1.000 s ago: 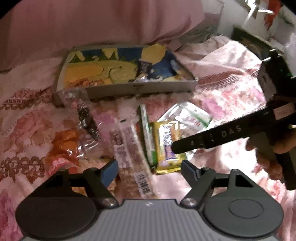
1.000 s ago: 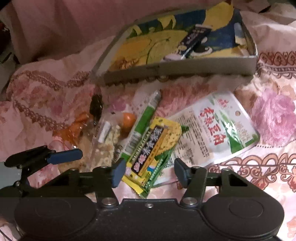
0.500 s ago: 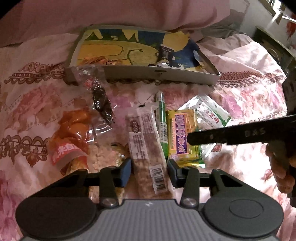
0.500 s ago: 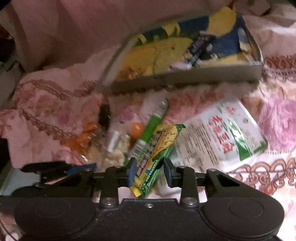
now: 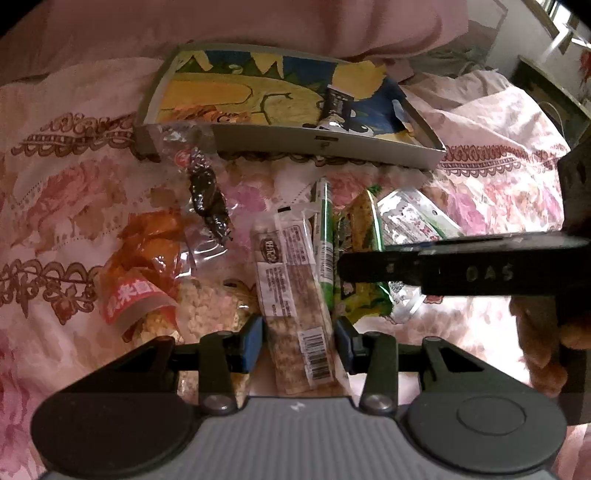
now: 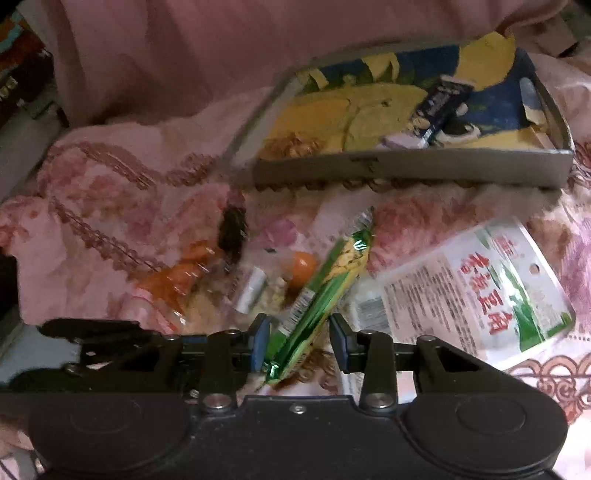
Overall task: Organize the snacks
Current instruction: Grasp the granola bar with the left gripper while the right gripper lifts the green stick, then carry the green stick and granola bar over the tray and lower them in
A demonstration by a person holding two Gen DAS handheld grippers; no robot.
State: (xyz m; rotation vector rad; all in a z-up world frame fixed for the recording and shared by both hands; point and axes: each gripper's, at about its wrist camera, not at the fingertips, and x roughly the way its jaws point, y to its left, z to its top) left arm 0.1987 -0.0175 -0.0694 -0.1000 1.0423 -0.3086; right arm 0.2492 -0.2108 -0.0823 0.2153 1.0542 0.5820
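Note:
A shallow box with a yellow and blue picture lies at the far side of the bed; a dark small packet lies inside it. My left gripper is shut on a clear grain bar lying on the bed. My right gripper is shut on a yellow-green snack packet, which stands tilted on edge. The right gripper's finger crosses the left wrist view. The box also shows in the right wrist view.
Loose snacks lie on the pink flowered bedspread: an orange bag, a dark snack in clear wrap, a thin green stick, a white and green pouch. A pink pillow lies behind the box.
Both grippers closed from open: the left on the grain bar, the right on the yellow-green packet, which turned from flat to on edge and lifted at one end.

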